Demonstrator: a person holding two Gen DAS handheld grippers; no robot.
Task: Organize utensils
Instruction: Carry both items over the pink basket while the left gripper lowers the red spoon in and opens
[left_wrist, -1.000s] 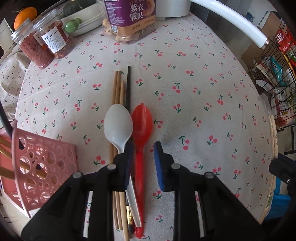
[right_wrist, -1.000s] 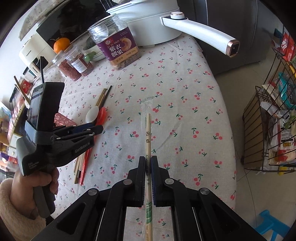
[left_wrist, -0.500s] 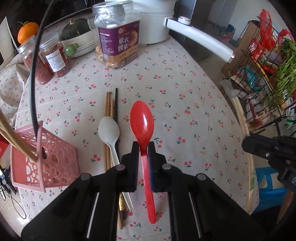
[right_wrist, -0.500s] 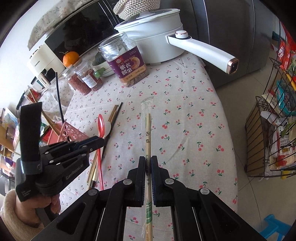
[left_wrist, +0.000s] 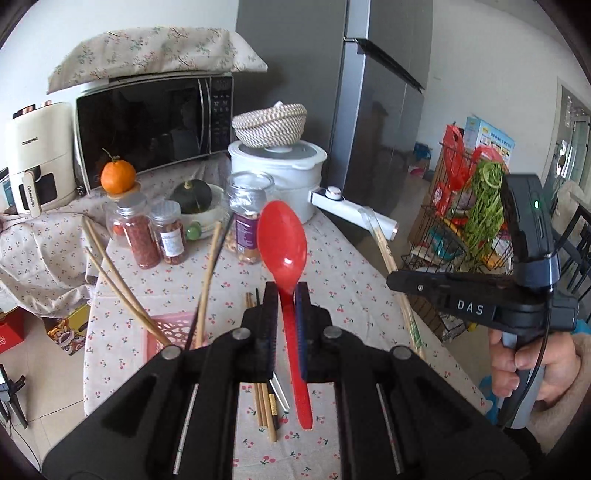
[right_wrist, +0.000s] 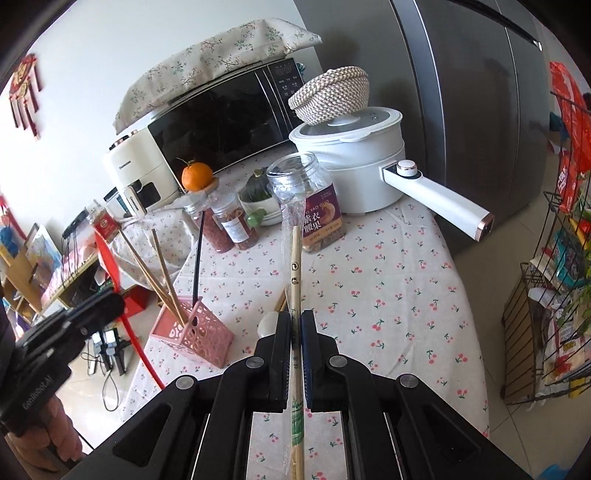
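Observation:
My left gripper (left_wrist: 285, 291) is shut on a red spoon (left_wrist: 283, 243) and holds it lifted above the table, bowl tilted up. The spoon also shows in the right wrist view (right_wrist: 110, 266). My right gripper (right_wrist: 295, 319) is shut on a wrapped pair of wooden chopsticks (right_wrist: 295, 258), held above the table. A pink perforated basket (right_wrist: 192, 332) holds several chopsticks (right_wrist: 159, 273) at the table's left edge; it shows partly in the left wrist view (left_wrist: 173, 328). Loose chopsticks (left_wrist: 264, 406) and a white spoon (right_wrist: 267, 325) lie on the cloth.
A nut jar (right_wrist: 314, 206), two small jars (left_wrist: 147, 232), an orange (left_wrist: 118, 176), a white pot with a long handle (right_wrist: 436, 195) and a microwave (left_wrist: 147, 122) stand at the back. A wire rack (right_wrist: 546, 314) stands right of the table.
My left gripper closed on the red spoon and lifted it off the table, tilting upward. My right gripper rose and tilted up with the wrapped chopsticks.

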